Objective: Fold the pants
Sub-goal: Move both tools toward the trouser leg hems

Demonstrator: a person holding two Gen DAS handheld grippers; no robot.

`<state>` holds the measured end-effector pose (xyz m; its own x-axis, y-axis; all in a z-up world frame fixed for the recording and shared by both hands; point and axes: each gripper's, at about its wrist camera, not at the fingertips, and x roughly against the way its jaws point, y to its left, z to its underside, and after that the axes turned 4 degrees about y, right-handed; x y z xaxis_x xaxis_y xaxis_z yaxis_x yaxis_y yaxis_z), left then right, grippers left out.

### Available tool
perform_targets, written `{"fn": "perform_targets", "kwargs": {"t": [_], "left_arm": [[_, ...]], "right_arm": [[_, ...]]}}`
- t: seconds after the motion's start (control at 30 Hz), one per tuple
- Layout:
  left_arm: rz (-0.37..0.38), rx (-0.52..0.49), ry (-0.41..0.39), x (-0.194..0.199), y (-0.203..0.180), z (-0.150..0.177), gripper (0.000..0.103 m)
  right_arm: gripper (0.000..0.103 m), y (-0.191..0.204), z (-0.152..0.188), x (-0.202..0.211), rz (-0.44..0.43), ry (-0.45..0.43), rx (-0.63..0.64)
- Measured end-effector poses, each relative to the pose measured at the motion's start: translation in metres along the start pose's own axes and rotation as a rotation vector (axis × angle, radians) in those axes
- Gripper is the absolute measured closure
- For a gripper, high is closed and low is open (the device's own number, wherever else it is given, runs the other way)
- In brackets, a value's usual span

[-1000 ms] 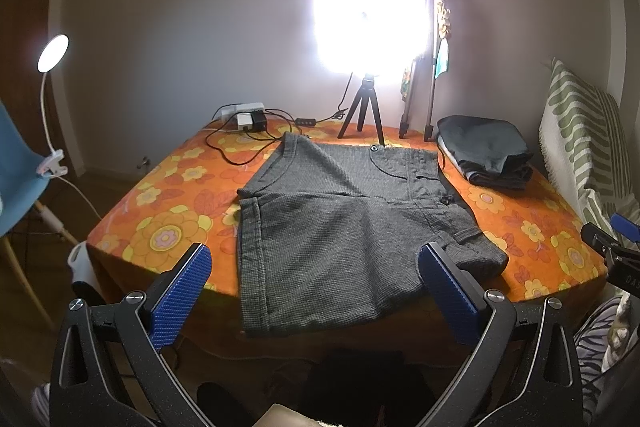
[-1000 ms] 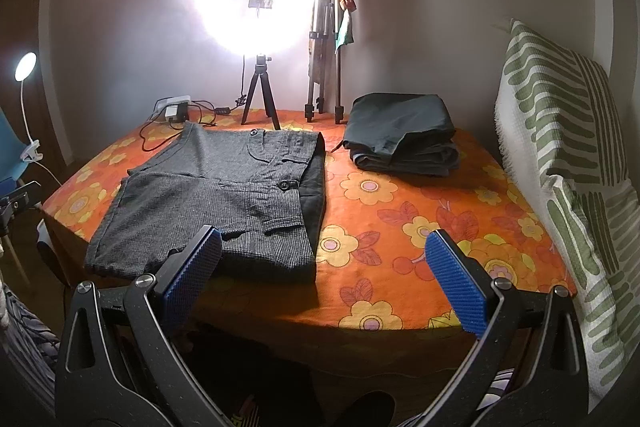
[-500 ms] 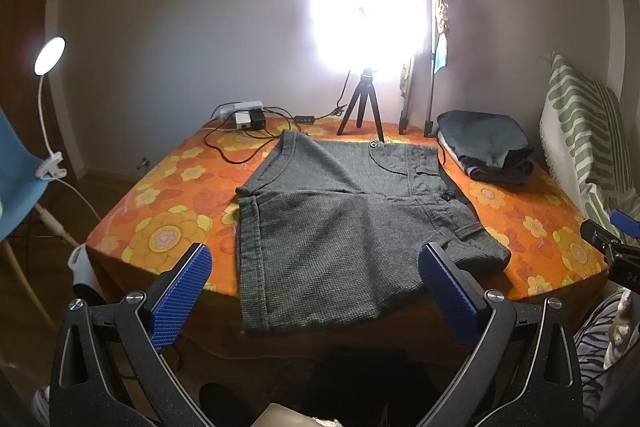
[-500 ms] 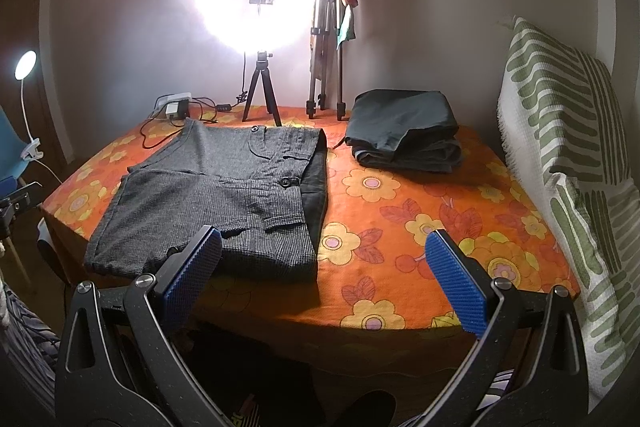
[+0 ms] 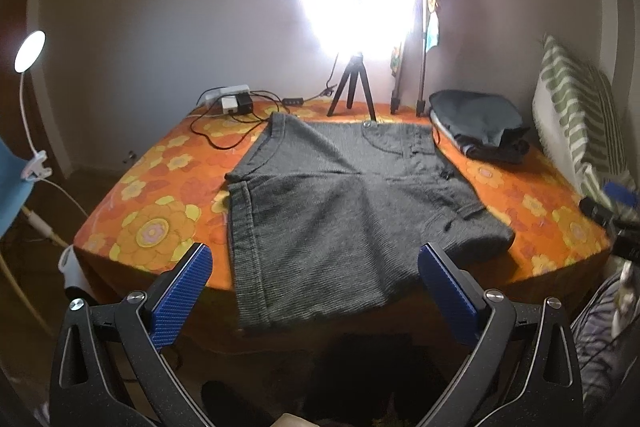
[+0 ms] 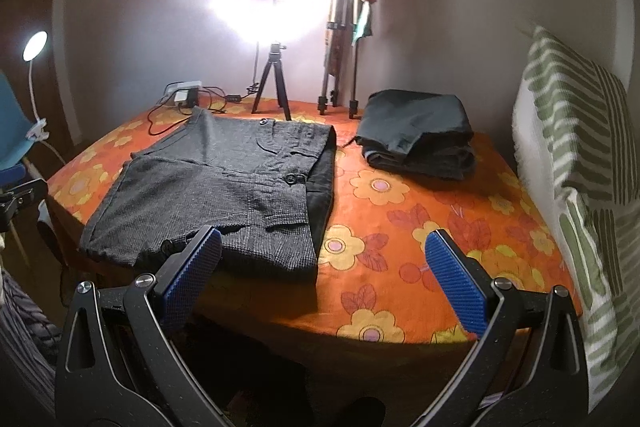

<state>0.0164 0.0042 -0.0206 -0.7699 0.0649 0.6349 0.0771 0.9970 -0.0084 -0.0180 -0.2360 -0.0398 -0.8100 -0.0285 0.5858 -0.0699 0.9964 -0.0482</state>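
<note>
Grey knit pants [image 5: 340,203] lie folded in half lengthwise on the orange flowered tablecloth [image 5: 152,223], leg hems hanging a little over the near table edge. They also show in the right wrist view [image 6: 224,187], left of centre. My left gripper [image 5: 314,267] is open and empty, hovering just off the near edge in front of the hems. My right gripper [image 6: 322,253] is open and empty, near the edge beside the pants' right corner.
A stack of folded dark clothes [image 6: 418,133] sits at the back right. A ring light on a small tripod [image 6: 274,83], a taller tripod [image 6: 340,39] and a power strip with cables [image 5: 232,103] stand along the back. A green striped cushion [image 6: 576,147] is at the right.
Both grippers have moved slightly closer to the table; the pants appear a little larger and nearer. Nothing was grasped or shifted.
</note>
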Motion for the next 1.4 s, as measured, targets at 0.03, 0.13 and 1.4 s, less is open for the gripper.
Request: {"fn": "perform_targets", "kwargs": {"t": [0.03, 0.13, 1.4], "left_arm": [[-0.004, -0.015, 0.004, -0.001, 0.001, 0.001, 0.006], [-0.006, -0.066, 0.023, -0.004, 0.007, 0.004, 0.016], [-0.086, -0.634, 0.278, -0.124, 0.004, 0.086, 0.063]], "right_arm": [[0.0, 0.001, -0.001, -0.001, -0.007, -0.002, 0.016], [0.0, 0.002, -0.005, -0.005, -0.035, 0.0, 0.064], [0.035, 0.065, 0.026, -0.138, -0.268, 0.312, 0.566]]}}
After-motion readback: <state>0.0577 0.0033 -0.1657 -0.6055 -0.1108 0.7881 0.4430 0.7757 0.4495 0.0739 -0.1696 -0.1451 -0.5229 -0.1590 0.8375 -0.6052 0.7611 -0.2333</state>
